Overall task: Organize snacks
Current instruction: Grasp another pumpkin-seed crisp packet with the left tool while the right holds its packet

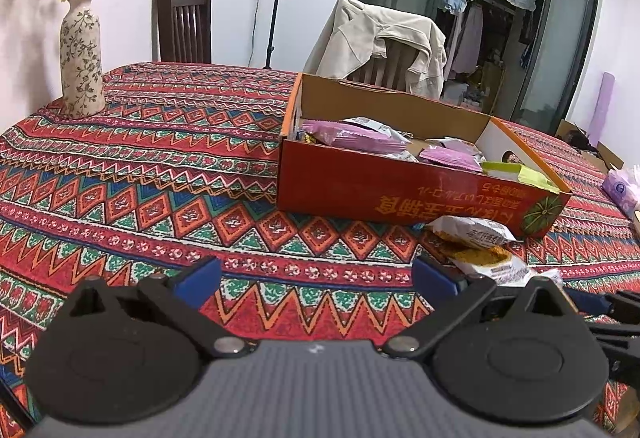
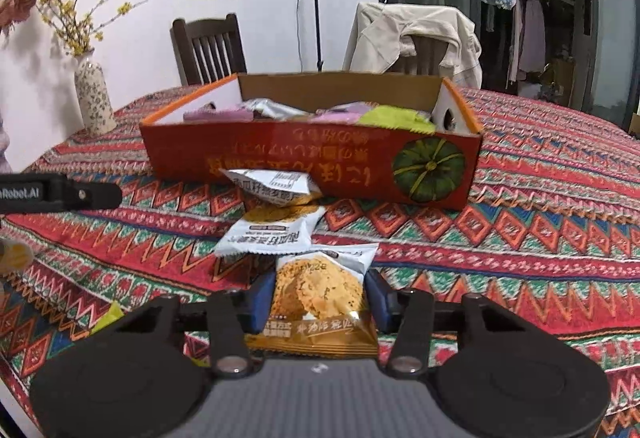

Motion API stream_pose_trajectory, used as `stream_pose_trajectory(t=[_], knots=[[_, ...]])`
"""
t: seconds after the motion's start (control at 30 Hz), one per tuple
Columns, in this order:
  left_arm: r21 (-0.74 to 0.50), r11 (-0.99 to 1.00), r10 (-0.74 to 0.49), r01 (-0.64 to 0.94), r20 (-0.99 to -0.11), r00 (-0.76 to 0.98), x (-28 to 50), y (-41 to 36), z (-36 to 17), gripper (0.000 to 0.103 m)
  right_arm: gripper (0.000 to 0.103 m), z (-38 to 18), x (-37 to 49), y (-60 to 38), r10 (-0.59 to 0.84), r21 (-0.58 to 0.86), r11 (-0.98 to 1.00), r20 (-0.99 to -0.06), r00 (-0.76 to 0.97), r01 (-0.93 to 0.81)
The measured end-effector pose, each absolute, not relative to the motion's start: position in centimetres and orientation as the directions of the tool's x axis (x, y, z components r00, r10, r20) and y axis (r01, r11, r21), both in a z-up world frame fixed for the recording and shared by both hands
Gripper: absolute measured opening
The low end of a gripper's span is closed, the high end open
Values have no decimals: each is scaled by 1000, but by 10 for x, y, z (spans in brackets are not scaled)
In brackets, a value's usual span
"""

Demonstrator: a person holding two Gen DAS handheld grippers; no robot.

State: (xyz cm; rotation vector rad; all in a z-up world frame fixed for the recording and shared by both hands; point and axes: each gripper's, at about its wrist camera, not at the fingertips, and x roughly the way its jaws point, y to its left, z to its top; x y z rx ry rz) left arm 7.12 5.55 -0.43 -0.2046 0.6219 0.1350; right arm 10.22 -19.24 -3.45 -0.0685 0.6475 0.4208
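Tabletop (image 1: 140, 166): covered with a red, green and blue patterned cloth; carries everything listed below.
Snack box (image 2: 280, 162): shallow red cardboard box with an orange rim and a green pumpkin printed on its near wall; text on that wall reads upside down. Stands towards the far half of the tabletop.
Box contents: pink packets (image 1: 352, 136), a yellow-green packet (image 2: 394, 118) at the right end, a silver packet (image 2: 266, 108) further back. All lie loose inside.
Cookie packet (image 2: 318, 302): white and orange wrapper with a cookie picture, lying flat on the cloth in front of the box.
Right tool (image 2: 318, 304): blue pads sit on either side of the cookie packet and touch its edges; jaws narrow, closed onto the packet. Packet not lifted as far as the view shows.
Second packet (image 2: 270, 234): same kind, just beyond the gripped one, overlapping its far end.
Third packet (image 2: 272, 186): leans against the box's near wall.
Left tool (image 1: 316, 280): jaws wide apart, nothing between them, only cloth below. It sits left of the packets.
Vase (image 1: 80, 54): flowered ceramic with yellow blossom branches, at the far left edge of the tabletop, well apart from the box.
Chairs: a dark wooden chair (image 1: 184, 22) behind the tabletop; another draped with a beige jacket (image 1: 380, 38) behind the box.
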Motion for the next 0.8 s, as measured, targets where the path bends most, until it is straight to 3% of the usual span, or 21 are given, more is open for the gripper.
stream_pose_trajectory(t=[0.47, 0.8], knots=[[-123, 985, 19, -117, -604, 797, 87, 17, -1, 103, 47, -26, 112, -252, 281, 106, 958, -536, 796, -267], [-112, 993, -48, -36, -662, 748, 123, -45, -7, 103, 48, -32, 120, -267, 287, 142, 958, -527, 800, -250]])
